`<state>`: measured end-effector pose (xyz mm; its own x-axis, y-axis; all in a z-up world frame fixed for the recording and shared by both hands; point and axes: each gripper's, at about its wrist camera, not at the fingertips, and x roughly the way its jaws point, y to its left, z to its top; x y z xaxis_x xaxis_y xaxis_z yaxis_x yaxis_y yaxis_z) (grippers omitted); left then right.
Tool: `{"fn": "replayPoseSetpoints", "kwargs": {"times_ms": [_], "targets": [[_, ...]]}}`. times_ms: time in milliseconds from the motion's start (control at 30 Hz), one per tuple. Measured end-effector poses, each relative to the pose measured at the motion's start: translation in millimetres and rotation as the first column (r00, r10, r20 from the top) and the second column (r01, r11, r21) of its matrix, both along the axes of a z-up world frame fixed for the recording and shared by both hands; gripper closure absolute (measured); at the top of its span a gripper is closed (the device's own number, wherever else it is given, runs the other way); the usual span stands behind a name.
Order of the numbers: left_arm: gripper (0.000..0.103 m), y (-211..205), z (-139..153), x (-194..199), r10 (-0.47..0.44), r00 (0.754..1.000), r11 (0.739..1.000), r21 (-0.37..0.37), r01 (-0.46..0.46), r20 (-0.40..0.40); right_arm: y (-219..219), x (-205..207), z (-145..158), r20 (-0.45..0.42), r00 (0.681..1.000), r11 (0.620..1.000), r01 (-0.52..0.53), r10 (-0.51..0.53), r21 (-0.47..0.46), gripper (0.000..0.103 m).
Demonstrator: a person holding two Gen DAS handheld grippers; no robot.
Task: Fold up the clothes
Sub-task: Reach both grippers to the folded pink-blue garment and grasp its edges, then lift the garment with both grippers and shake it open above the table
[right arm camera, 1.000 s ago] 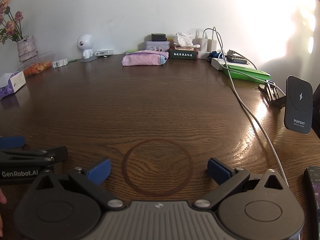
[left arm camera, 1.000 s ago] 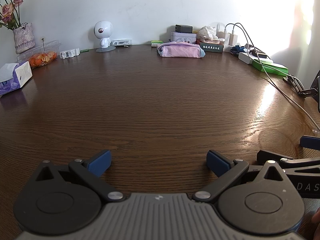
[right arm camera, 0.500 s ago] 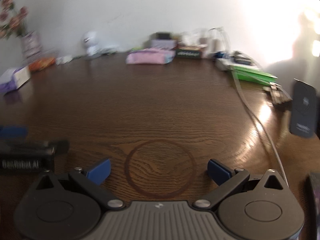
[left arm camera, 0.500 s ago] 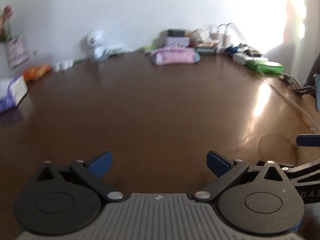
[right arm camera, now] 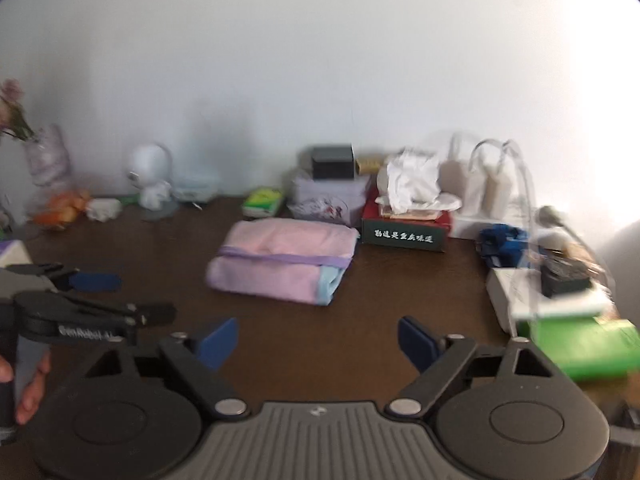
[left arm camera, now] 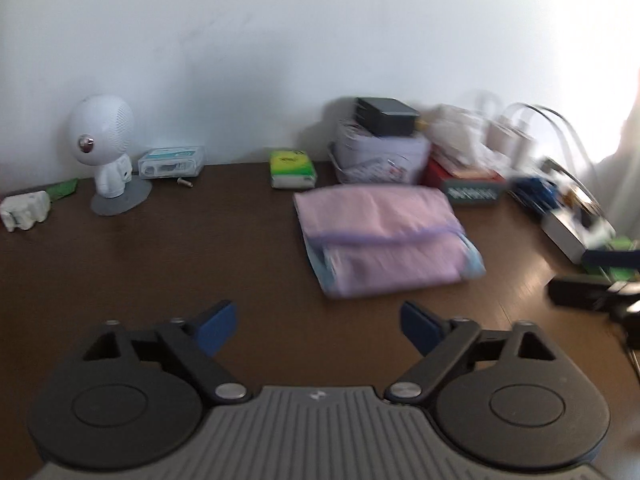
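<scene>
Both tools (left arm camera: 318, 330) (right arm camera: 318, 342) empty, jaws closing; folded pink cloth (left arm camera: 384, 236) (right arm camera: 284, 260) just ahead.

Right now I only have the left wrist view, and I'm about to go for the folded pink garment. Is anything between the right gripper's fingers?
Observer: No, the right gripper has only bare table in its gap, and its jaws are closing.
Operator: Anything close on its right side?
Observer: A green box lies just beside it.
Operator: What's left of the white robot figurine?
Observer: A vase of pink flowers against the wall.
</scene>
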<state>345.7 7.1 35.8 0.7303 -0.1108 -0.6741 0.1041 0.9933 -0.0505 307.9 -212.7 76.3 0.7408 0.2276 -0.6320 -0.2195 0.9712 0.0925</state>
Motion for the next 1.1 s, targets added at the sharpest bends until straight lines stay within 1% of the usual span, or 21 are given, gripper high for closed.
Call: {"fn": "replayPoseSetpoints", "kwargs": {"times_ms": [67, 133, 200, 233, 267, 300, 333, 367, 433, 500, 567, 633, 667, 767, 800, 867, 900, 967, 1000, 1033, 1100], "targets": [[0.017, -0.7, -6.7, 18.9, -0.023, 1.0, 1.0, 0.016, 0.023, -0.003, -1.3, 35.9, -14.3, -0.034, 0.999, 1.0, -0.012, 0.013, 0.008, 0.032], [0.017, 0.6, -14.9, 36.1, -0.041, 0.999, 0.999, 0.021, 0.041, -0.015, -1.3, 62.8, -27.2, -0.051, 0.998, 0.999, -0.025, 0.026, 0.025, 0.034], [0.023, 3.1, -23.6, 50.9, -0.042, 0.998, 0.999, -0.011, 0.041, -0.043, 0.7, 81.9, -38.7, -0.072, 0.997, 0.998, -0.029, 0.034, 0.058, 0.034], [0.039, 3.8, -27.0, 55.8, -0.06, 0.997, 0.997, -0.04, 0.058, -0.057, 2.7, 89.3, -43.0, -0.082, 0.996, 0.997, -0.037, 0.043, 0.068, 0.036], [0.067, 4.5, -30.5, 60.8, -0.079, 0.994, 0.995, -0.07, 0.074, -0.07, 5.9, 96.4, -47.1, -0.094, 0.994, 0.996, -0.041, 0.047, 0.075, 0.044], [0.079, 5.5, -32.8, 64.5, -0.094, 0.992, 0.991, -0.102, 0.086, -0.081, 8.9, 103.1, -51.1, -0.106, 0.993, 0.996, -0.043, 0.052, 0.084, 0.054], [0.094, 7.3, -31.7, 64.6, -0.097, 0.991, 0.986, -0.142, 0.084, -0.087, 10.5, 106.9, -52.7, -0.11, 0.993, 0.994, -0.037, 0.048, 0.1, 0.084], [0.095, 9.1, -29.6, 64.2, -0.097, 0.991, 0.982, -0.174, 0.08, -0.089, 10.7, 107.6, -51.4, -0.104, 0.994, 0.993, -0.022, 0.034, 0.117, 0.102], [0.096, 12.5, -17.3, 58.5, -0.076, 0.995, 0.978, -0.198, 0.063, -0.062, 10.8, 106.9, -46.7, -0.092, 0.996, 0.988, -0.002, 0.016, 0.153, 0.102], [0.097, 17.9, 7.2, 45.1, -0.071, 0.997, 0.966, -0.249, 0.068, -0.006, 9.7, 96.0, -29.8, -0.063, 0.997, 0.982, -0.021, 0.034, 0.189, 0.103], [0.097, 22.3, 39.6, 26.8, -0.069, 0.996, 0.952, -0.293, 0.083, 0.06, 7.8, 75.4, 0.8, 0.003, 0.999, 0.977, -0.048, 0.049, 0.207, 0.103], [0.097, 23.4, 86.0, 0.8, -0.072, 0.987, 0.944, -0.309, 0.115, 0.147, 6.2, 50.5, 39.3, 0.074, 0.996, 0.971, -0.07, 0.054, 0.227, 0.103], [0.097, 23.2, 112.7, -17.0, -0.081, 0.976, 0.94, -0.311, 0.143, 0.202, 6.1, 35.7, 63.0, 0.117, 0.992, 0.969, -0.081, 0.055, 0.233, 0.103], [0.097, 23.2, 197.0, -80.8, -0.109, 0.922, 0.928, -0.293, 0.228, 0.373, 10.0, -27.7, 137.4, 0.283, 0.957, 0.971, -0.126, 0.065, 0.201, 0.103], [0.097, 23.8, 221.9, -105.0, -0.116, 0.9, 0.928, -0.278, 0.249, 0.42, 11.7, -50.4, 162.6, 0.339, 0.938, 0.973, -0.14, 0.071, 0.185, 0.103], [0.097, 24.9, 257.6, -152.2, -0.128, 0.857, 0.933, -0.234, 0.275, 0.5, 14.5, -95.9, 209.6, 0.442, 0.893, 0.975, -0.163, 0.081, 0.15, 0.103], [0.097, 26.4, 266.6, -178.6, -0.136, 0.839, 0.938, -0.205, 0.281, 0.527, 15.0, -120.1, 224.4, 0.48, 0.873, 0.977, -0.168, 0.086, 0.13, 0.103], [0.096, 29.3, 260.8, -229.1, -0.154, 0.835, 0.942, -0.177, 0.285, 0.528, 15.2, -172.4, 242.6, 0.538, 0.837, 0.981, -0.173, 0.103, 0.081, 0.103], [0.096, 30.4, 251.6, -253.4, -0.166, 0.842, 0.944, -0.165, 0.286, 0.513, 14.1, -198.8, 242.4, 0.55, 0.827, 0.982, -0.177, 0.116, 0.059, 0.103], [0.095, 30.6, 224.4, -275.1, -0.187, 0.872, 0.945, -0.159, 0.285, 0.453, 13.4, -224.8, 236.0, 0.548, 0.825, 0.982, -0.186, 0.136, 0.036, 0.103], [0.094, 31.7, 169.0, -318.1, -0.222, 0.921, 0.948, -0.149, 0.281, 0.321, 13.7, -274.2, 198.3, 0.483, 0.854, 0.976, -0.219, 0.195, -0.006, 0.103]]}}
